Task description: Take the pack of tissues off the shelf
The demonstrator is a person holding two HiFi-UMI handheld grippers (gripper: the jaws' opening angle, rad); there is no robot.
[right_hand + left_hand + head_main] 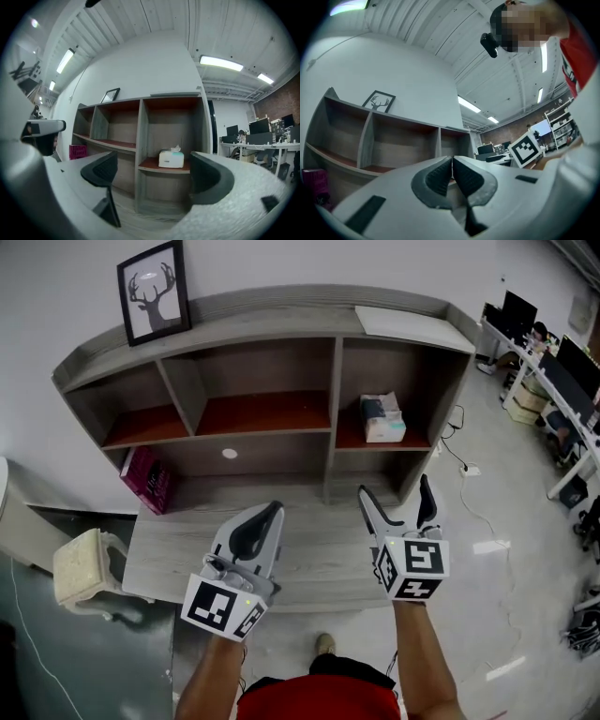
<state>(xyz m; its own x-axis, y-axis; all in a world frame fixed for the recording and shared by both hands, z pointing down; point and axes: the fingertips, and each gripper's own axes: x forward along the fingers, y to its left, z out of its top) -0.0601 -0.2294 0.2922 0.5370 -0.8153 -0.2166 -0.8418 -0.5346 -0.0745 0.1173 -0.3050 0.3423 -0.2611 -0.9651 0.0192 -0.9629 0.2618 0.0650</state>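
The pack of tissues (382, 417), white and teal with a tissue sticking out, sits on the right-hand shelf board of the grey shelf unit (333, 399). In the right gripper view the pack of tissues (171, 158) lies ahead between the jaws, well beyond them. My right gripper (399, 504) hovers over the lower desk surface, open, nothing between its jaws. My left gripper (262, 523) is lower left of it, jaws shut together on nothing. In the left gripper view my left gripper (452, 174) points up at the shelf.
A framed deer picture (154, 292) stands on the shelf top. A magenta box (147, 479) leans at the lower left of the shelf. A cream stool (86, 568) is at the left. Office desks with monitors (553, 371) stand at the right; a cable (476, 502) runs over the floor.
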